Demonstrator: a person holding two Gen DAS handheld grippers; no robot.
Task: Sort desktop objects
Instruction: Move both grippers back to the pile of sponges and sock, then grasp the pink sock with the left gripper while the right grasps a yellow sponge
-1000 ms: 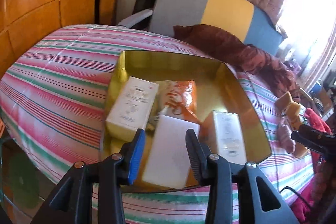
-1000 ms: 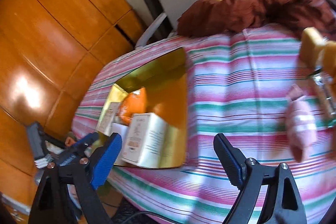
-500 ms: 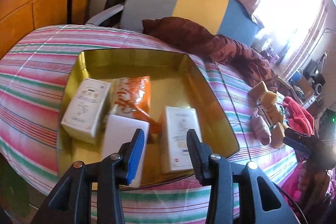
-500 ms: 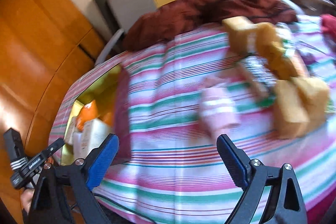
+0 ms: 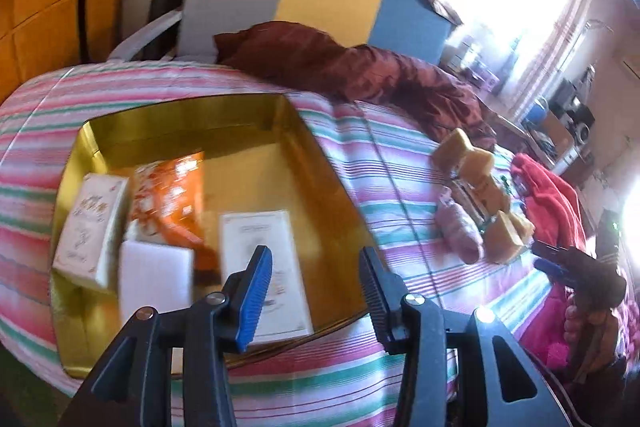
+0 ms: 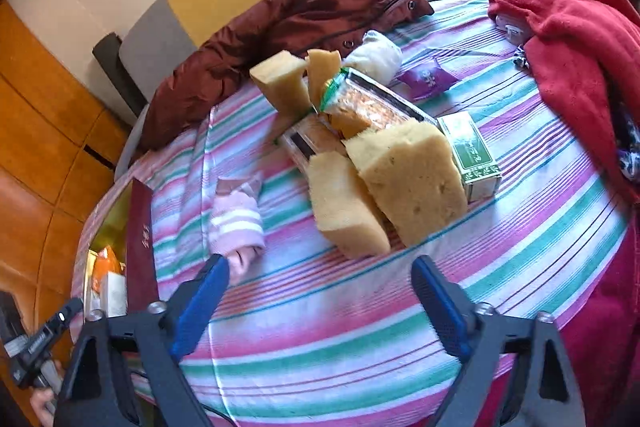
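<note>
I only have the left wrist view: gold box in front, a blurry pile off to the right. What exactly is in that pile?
Observer: Several yellow sponge blocks around a clear snack packet, with a green box against the biggest sponge.
Operator: And that pink thing?
Observer: A rolled pink striped sock, lying apart from the sponges, just ahead of the right gripper.
Operator: Is the right gripper carrying anything?
Observer: No, its jaws are wide open and empty above the striped cloth.
</note>
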